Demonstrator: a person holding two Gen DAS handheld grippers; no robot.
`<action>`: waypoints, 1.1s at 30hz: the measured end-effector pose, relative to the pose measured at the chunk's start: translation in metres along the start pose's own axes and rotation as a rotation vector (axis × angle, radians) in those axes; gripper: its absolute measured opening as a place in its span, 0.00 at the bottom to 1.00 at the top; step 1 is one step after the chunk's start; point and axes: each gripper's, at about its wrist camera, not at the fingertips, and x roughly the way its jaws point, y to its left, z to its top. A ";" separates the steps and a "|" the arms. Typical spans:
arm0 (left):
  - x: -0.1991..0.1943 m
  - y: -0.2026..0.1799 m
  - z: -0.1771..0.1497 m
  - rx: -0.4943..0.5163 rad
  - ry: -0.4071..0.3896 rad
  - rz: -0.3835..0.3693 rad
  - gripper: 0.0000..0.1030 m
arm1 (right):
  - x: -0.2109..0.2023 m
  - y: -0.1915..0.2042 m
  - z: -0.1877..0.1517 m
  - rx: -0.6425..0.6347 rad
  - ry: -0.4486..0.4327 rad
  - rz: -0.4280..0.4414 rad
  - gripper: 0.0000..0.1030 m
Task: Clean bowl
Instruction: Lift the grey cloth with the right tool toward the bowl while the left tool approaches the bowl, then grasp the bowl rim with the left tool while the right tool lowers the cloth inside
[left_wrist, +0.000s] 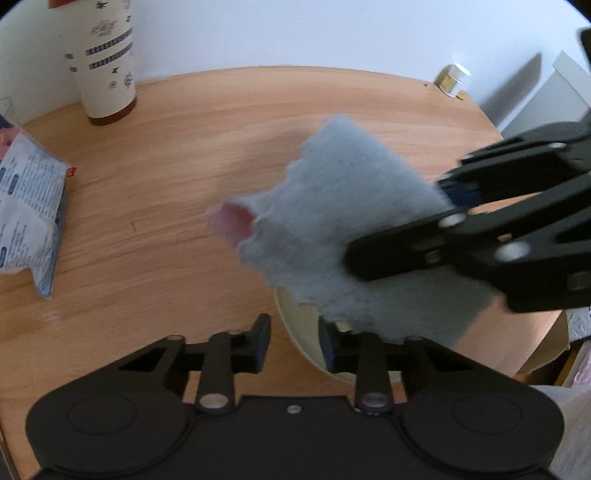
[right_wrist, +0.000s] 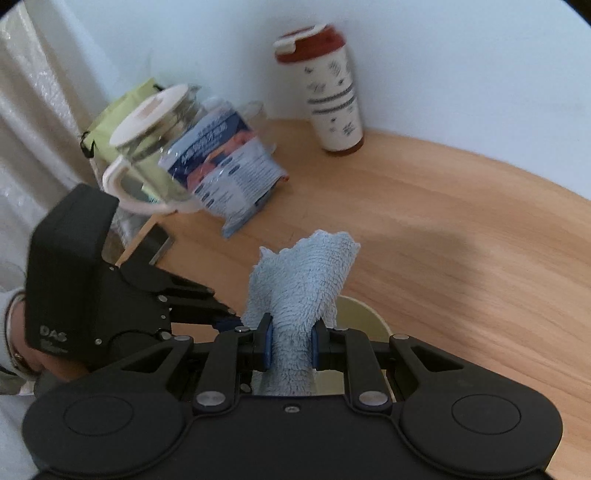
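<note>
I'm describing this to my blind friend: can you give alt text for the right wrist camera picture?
The right gripper pinches a fluffy light-blue cloth above a pale bowl on a wooden table. The left gripper reaches in from the left; behind stand a patterned cup, a printed packet and a lidded jug.

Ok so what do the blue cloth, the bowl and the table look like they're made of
Blue cloth: soft looped pile, probably microfibre or terry; fuzzy, matte.
Bowl: pale cream with a smooth rim, maybe ceramic or plastic; mostly hidden, so I can't say which.
Table: light wood or wood-look laminate, with streaky grain and a smooth, low-sheen surface.
</note>
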 end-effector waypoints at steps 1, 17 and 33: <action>0.001 -0.001 0.000 0.005 0.000 -0.001 0.23 | 0.003 -0.001 -0.001 -0.001 0.009 0.001 0.20; 0.005 -0.007 0.001 0.096 0.005 -0.005 0.18 | 0.031 -0.006 -0.001 -0.070 0.061 0.000 0.18; 0.008 -0.009 0.001 0.085 0.009 0.001 0.18 | 0.055 -0.010 0.001 -0.108 0.148 -0.059 0.17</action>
